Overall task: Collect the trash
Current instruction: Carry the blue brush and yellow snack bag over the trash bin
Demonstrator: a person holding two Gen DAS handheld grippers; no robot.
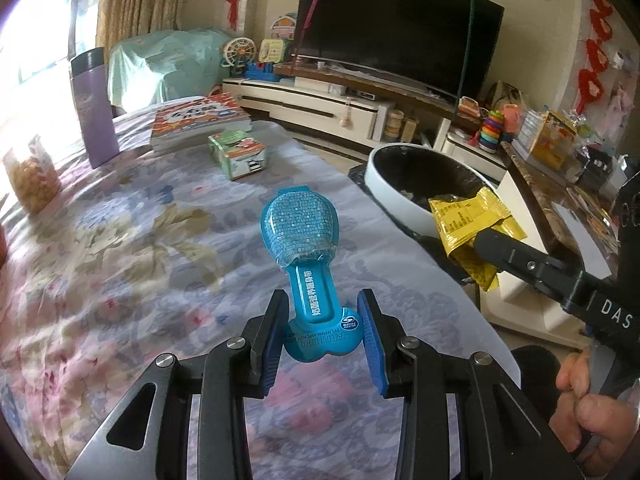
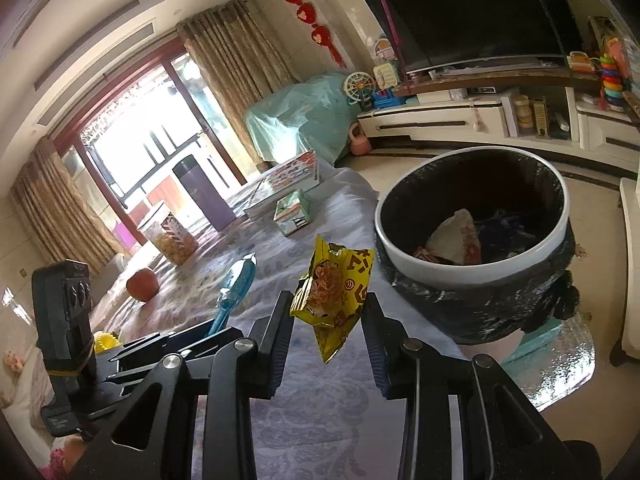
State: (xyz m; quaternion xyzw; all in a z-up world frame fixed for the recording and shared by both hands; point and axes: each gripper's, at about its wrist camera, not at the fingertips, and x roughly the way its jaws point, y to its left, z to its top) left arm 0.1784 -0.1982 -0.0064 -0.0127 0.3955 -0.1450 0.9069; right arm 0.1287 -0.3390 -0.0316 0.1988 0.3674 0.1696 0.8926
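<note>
Both pairs of jaws are clamped on trash, 1 piece each. On the left gripper (image 1: 324, 334) the blue pads pinch the bulbous base of a blue plastic package (image 1: 306, 264), held up over the floral cloth some way short of the bin (image 1: 404, 194). It looks stiff, light and glossy, so I would guess it could slip or twist in the pads; that thick base seems the surest hold. The right gripper (image 2: 327, 322) grips a yellow snack wrapper (image 2: 330, 292) across its crumpled middle, just beside the bin's white rim, not yet over the black liner. That wrapper looks featherlight, soft and crinkly, and likely to flutter when let go.
</note>
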